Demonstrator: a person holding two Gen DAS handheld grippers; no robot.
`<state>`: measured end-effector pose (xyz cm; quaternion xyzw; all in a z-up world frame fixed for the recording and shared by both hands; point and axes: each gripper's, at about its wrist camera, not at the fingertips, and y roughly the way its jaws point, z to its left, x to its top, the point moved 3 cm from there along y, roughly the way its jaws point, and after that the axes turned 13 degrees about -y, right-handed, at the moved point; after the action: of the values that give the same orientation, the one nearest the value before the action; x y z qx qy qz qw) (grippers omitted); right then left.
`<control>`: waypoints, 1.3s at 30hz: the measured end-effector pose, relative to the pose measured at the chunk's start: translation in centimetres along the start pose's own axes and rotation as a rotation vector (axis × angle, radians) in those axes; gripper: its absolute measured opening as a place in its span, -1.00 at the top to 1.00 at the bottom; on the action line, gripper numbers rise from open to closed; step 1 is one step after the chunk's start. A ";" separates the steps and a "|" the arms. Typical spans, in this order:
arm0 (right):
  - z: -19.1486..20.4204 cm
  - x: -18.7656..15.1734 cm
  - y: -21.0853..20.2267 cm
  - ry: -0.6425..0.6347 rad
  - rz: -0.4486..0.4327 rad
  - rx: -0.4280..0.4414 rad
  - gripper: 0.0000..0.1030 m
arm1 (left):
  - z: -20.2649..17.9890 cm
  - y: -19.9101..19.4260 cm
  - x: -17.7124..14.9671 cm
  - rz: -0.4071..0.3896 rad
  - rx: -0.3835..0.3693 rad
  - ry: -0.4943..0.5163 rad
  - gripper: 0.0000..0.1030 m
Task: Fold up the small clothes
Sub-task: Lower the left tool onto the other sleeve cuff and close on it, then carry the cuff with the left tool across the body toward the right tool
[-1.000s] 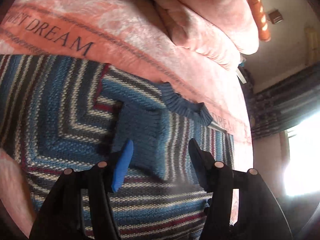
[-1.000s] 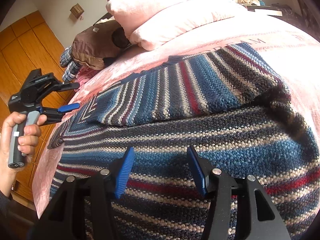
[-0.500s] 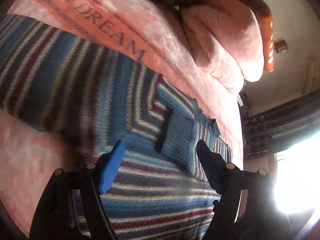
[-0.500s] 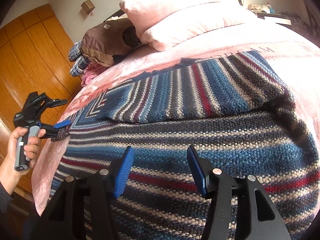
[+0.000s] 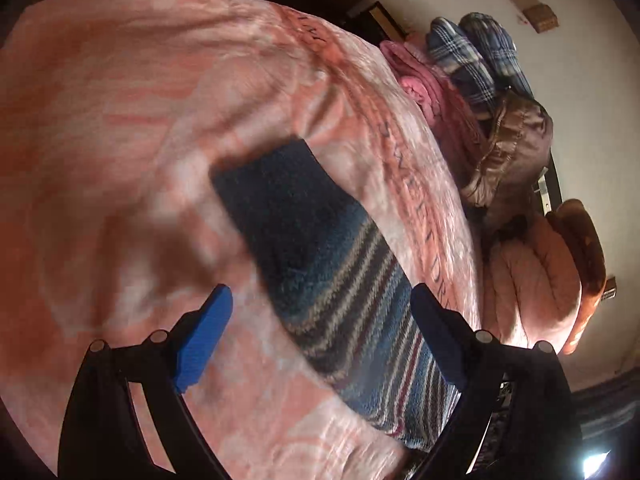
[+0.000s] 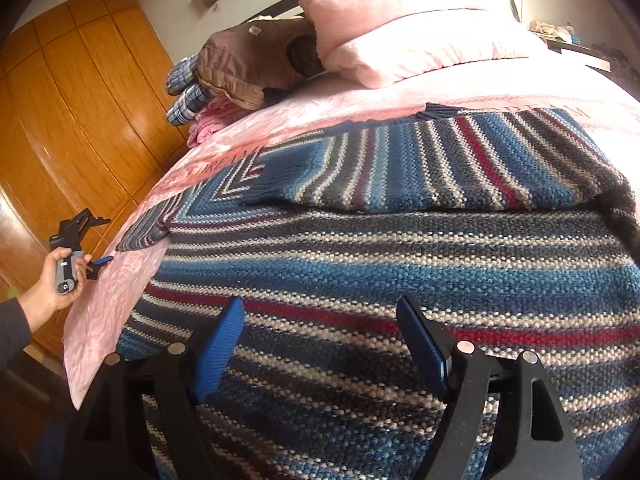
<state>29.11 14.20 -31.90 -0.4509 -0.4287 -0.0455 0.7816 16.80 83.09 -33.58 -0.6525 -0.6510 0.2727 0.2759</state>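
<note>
Left wrist view showed the left gripper [image 5: 316,332], open and empty, aimed at the striped sweater's sleeve [image 5: 320,248]; the right gripper [image 6: 320,344] was held open above the sweater [image 6: 400,264], so a sleeve grasp was judged next.

Black tongs [image 6: 320,340], blue pads [image 6: 218,354], dark sleeve [image 6: 12,328].

Ahead of your right gripper [image 6: 320,344]: striped sweater [image 6: 400,248] only, flat, passable. Pillows [image 6: 408,28] and piled clothes [image 6: 240,68] block the far end, ahead-left.
</note>
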 end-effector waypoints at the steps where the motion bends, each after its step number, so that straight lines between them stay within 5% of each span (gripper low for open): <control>1: 0.1 -0.2 0.2 -0.002 0.006 -0.002 -0.54 | 0.4 0.7 0.5 0.006 -0.008 -0.017 -0.74; 6: -0.2 -0.6 1.0 0.013 0.029 -0.013 -0.53 | 1.0 2.6 2.1 -0.019 -0.034 -0.031 -0.62; 10: 0.0 -0.4 1.2 0.004 0.039 -0.029 -0.53 | 1.1 3.4 2.7 -0.020 0.060 0.019 0.60; 12: 0.4 -0.1 1.0 -0.007 0.049 -0.034 -0.52 | 0.9 3.0 2.9 -0.026 0.062 0.022 0.83; 16: 1.9 0.8 -0.8 -0.029 0.039 -0.028 -0.51 | -2.4 0.3 1.8 -0.045 -0.002 0.067 0.87; 23: 3.8 1.1 -5.0 -0.054 0.011 -0.018 -0.50 | -13.6 -4.9 -4.5 -0.026 -0.177 0.269 0.88; 31: 2.6 0.6 -9.4 -0.004 -0.029 -0.052 -0.50 | -23.1 -7.2 -15.0 0.039 -0.267 0.451 0.88; 39: -0.2 -0.4 -11.2 0.058 -0.052 -0.059 -0.50 | -26.8 -4.3 -26.4 0.113 -0.273 0.567 0.88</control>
<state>23.85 7.32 -24.71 -0.4610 -0.4157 -0.0913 0.7787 32.85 56.52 -11.85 -0.7686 -0.5415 0.0047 0.3406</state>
